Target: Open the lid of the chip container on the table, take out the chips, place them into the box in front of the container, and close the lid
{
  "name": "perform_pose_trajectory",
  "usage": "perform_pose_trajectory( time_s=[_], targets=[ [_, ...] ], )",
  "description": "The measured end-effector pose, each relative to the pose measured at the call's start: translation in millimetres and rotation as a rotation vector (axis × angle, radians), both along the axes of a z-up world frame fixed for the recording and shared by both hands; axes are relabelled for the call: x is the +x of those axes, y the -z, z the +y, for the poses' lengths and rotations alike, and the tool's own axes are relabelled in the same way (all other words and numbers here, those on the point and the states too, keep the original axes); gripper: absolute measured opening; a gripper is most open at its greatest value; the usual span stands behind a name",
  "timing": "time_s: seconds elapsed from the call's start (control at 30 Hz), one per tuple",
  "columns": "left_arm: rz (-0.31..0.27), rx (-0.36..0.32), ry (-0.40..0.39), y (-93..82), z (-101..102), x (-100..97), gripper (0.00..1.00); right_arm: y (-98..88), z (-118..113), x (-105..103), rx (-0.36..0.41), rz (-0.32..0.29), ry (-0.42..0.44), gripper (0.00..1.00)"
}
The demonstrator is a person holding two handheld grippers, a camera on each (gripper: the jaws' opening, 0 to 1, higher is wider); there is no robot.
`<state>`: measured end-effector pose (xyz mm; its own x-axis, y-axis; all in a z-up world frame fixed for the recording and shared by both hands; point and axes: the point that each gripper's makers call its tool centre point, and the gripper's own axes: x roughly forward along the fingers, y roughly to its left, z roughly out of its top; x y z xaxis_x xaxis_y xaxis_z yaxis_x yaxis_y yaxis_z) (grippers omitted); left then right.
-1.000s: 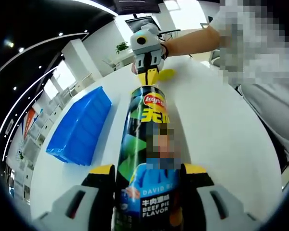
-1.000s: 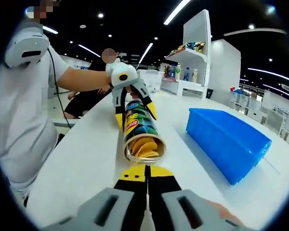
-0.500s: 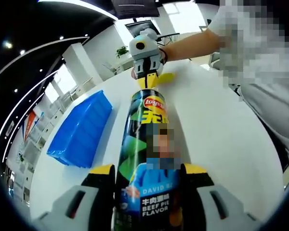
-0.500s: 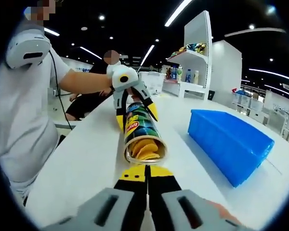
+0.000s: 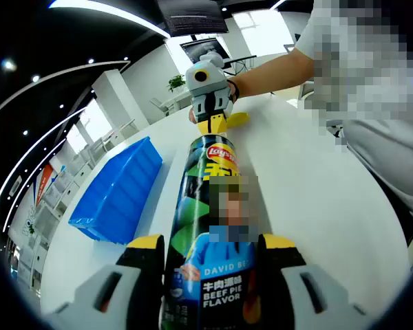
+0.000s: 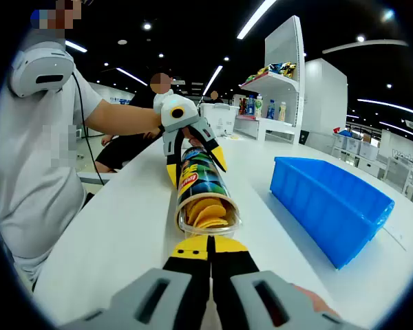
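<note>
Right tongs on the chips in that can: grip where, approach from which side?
Grip the front edge of the chips stack, coming straight in along the can axis through its open mouth. The can lies on its side, held by the left tongs, mouth toward the right tongs, which look shut and probably must open first.

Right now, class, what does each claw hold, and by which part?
Left claw grips the Lay's chip can around its lower body; the right claw is shut, holding nothing visible.

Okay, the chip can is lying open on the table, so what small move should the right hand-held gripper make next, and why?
Probably open the right hand-held gripper and ease it toward the chips. Its jaws are shut just short of the can's open mouth, the left hand-held gripper clamps the can on its side, and the blue box waits beside it.
</note>
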<state>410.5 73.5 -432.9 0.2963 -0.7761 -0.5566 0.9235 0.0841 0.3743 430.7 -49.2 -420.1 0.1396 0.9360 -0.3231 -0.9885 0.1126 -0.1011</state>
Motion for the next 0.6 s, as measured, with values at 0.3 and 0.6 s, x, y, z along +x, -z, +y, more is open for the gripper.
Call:
perform_pose_trajectory(
  time_s=[0.3, 0.6],
  targets=[
    [0.008, -0.015, -0.001, -0.8, -0.5, 1.0, 0.55, 0.8, 2.7, 3.9, 0.022, 0.014, -0.003, 0.01],
    [0.009, -0.017, -0.002, -0.8, -1.3, 1.4, 0.55, 0.5, 12.5, 4.2, 0.014, 0.009, -0.023, 0.01]
  ],
)
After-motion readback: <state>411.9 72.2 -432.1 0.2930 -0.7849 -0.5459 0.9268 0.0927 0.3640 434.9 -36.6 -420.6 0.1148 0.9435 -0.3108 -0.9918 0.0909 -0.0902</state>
